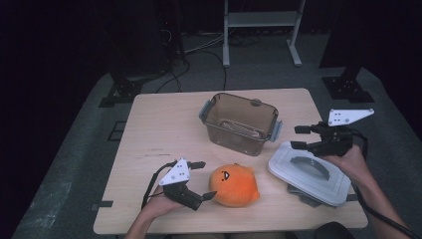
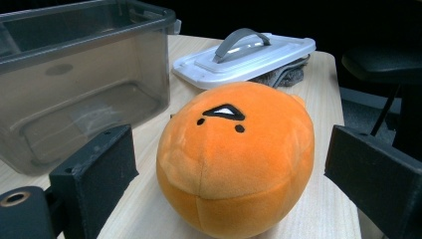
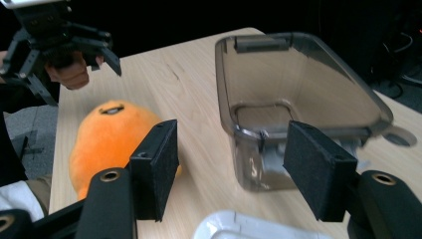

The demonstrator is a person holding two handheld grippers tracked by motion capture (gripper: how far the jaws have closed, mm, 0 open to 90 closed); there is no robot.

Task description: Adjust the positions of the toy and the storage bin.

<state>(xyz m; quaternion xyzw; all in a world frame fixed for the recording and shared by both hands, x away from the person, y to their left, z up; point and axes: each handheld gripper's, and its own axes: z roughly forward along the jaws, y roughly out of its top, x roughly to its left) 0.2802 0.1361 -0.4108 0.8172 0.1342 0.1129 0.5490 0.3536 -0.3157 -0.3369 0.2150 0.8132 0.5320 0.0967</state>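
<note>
lying on the pale wooden table (image 1: pixel 149 129), the round orange plush toy with a stitched face (image 1: pixel 234 185) sits just in front of the clear grey plastic bin (image 1: pixel 240 122). left gripper (image 1: pixel 205 180): jaws spread either side of the toy, not pressing it. right gripper (image 1: pixel 297 137): jaws spread, empty, above the white handled lid (image 1: pixel 308 172) right of the bin.

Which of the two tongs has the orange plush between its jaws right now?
The left tongs, at the table's near edge: their open jaws flank the orange plush without pressing it. The right tongs hang open above the white lid, with nothing between them.
</note>
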